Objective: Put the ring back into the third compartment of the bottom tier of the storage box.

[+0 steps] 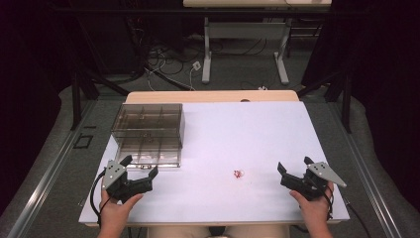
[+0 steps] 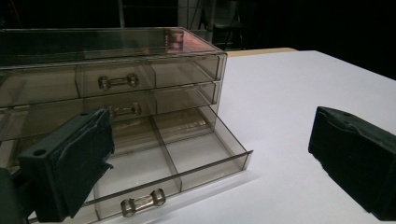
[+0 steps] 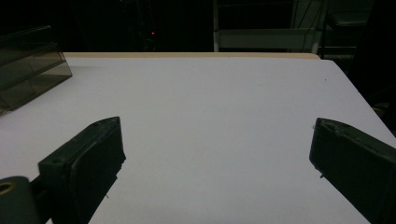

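A smoky clear drawer box (image 1: 147,121) stands at the table's back left, with its bottom drawer (image 1: 151,152) pulled out toward me. In the left gripper view the drawer (image 2: 187,156) shows bare divided compartments and a clear handle (image 2: 142,201) at its front. My left gripper (image 1: 141,165) is open just in front of that drawer, its jaws wide apart with nothing between them (image 2: 210,154). A small red object (image 1: 239,173) lies on the white tabletop near the middle front. My right gripper (image 1: 293,163) is open to the right of it, over bare tabletop (image 3: 215,158).
The white tabletop (image 1: 247,134) has a wooden edge strip at the back. Beyond it stand a desk frame (image 1: 245,54) and loose cables on the floor. The drawer box's corner (image 3: 28,65) shows at the far left of the right gripper view.
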A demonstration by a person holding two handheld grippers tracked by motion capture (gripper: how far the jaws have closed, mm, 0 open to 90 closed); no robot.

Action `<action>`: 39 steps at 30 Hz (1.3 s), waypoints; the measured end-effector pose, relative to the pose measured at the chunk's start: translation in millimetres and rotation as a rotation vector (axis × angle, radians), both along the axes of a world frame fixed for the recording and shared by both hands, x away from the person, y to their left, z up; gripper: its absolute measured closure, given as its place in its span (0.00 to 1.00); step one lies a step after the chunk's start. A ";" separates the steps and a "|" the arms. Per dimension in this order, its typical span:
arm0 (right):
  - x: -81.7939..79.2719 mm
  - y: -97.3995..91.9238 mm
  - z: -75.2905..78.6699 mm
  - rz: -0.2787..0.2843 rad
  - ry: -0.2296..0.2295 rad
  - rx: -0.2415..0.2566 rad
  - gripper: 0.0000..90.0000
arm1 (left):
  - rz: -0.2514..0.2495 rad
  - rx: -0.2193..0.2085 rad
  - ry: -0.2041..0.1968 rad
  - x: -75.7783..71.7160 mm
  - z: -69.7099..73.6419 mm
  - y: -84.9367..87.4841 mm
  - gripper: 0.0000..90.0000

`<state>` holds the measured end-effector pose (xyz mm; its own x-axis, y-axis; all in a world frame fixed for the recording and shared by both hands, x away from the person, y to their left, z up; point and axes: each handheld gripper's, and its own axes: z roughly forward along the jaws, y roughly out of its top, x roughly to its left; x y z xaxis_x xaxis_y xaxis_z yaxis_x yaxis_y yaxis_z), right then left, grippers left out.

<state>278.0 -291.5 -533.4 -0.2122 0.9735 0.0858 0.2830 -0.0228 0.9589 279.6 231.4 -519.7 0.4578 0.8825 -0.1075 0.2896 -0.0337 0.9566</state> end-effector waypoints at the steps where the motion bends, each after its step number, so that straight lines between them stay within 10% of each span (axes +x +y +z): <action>1: -0.3 0.5 -0.4 -0.002 -0.008 -0.006 0.03 | -0.001 -0.004 0.003 0.2 -0.1 -0.6 0.00; 19: -0.9 17.3 -2.6 0.020 -0.001 -0.044 0.06 | 0.020 -0.015 0.007 2.8 2.6 -6.4 0.00; 39: -0.2 16.4 -3.7 0.010 0.022 -0.030 0.06 | -0.099 -0.023 0.054 26.0 25.9 -57.4 0.02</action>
